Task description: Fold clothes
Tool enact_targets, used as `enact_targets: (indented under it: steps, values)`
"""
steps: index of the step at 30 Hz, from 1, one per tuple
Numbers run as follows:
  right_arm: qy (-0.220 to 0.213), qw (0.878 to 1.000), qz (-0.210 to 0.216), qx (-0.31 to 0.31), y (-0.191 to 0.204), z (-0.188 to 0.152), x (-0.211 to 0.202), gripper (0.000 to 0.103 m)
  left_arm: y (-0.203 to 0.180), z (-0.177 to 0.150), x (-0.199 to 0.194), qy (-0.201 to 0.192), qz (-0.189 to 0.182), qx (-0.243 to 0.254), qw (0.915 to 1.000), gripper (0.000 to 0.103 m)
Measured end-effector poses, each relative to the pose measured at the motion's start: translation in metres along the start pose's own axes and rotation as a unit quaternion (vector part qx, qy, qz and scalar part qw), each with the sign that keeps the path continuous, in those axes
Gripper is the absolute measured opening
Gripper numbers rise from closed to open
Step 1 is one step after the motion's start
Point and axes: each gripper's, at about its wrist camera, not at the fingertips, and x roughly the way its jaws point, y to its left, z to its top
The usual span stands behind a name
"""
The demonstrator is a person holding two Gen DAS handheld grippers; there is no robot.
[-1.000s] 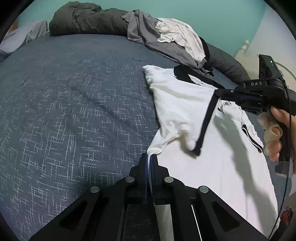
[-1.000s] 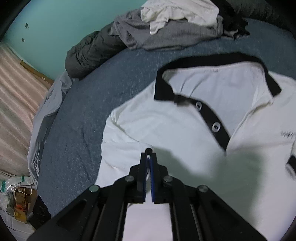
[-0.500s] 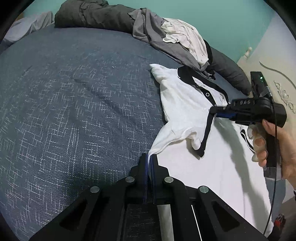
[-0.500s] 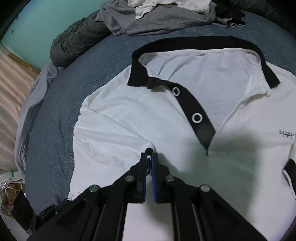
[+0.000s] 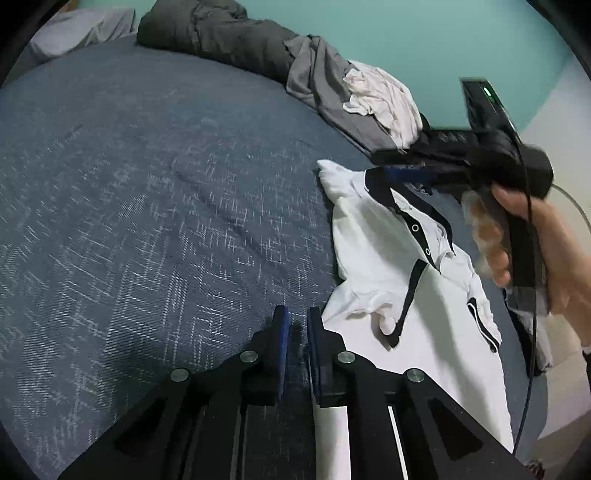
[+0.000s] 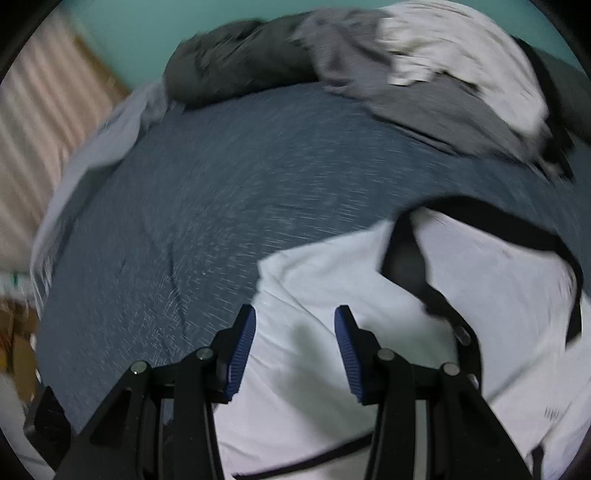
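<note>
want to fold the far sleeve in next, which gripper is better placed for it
Probably right. The right gripper hangs open over the shirt near the collar. The left gripper, its jaws just parted and empty, sits at the shirt's near edge.

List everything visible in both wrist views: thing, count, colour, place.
polo shirt: 1, white with black collar, placket and sleeve trim; on the bed's right side, one sleeve folded inward.
bedspread: 1, dark blue with pale flecks; under everything.
dark grey bundle: 1, charcoal; far edge of bed.
clothes pile: 1 heap, grey and off-white pieces; far edge, behind the polo collar.
wall: teal, behind the bed.
left gripper: black, blue pads; jaws just opened a little, nothing between them, beside the shirt's edge.
right gripper: black, blue pads; jaws just opened, over the shirt, gripping nothing.
hand: 1, holding the right gripper's handle.
</note>
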Motion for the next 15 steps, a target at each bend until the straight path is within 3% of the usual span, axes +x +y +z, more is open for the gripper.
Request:
enact_targets:
  steps: [8,12,14,15]
  values:
    - [0.034,0.997,-0.030,-0.063,0.039,0.030,0.049,0.045,-0.016,0.000,0.017,0.017,-0.006,0.027,0.9995,0.011]
    - [0.055,0.992,-0.061,-0.100,0.053,0.036,0.070,0.039,-0.015,-0.002,0.025,0.031,0.005,0.034,0.9989,0.011]
    - [0.072,0.986,-0.085,-0.120,0.055,0.034,0.080,0.026,-0.014,-0.002,0.028,0.036,0.007,0.035,0.9987,0.011]
    - [0.075,0.984,-0.095,-0.129,0.056,0.034,0.083,0.015,-0.013,-0.002,0.028,0.038,0.006,0.034,0.9987,0.011]
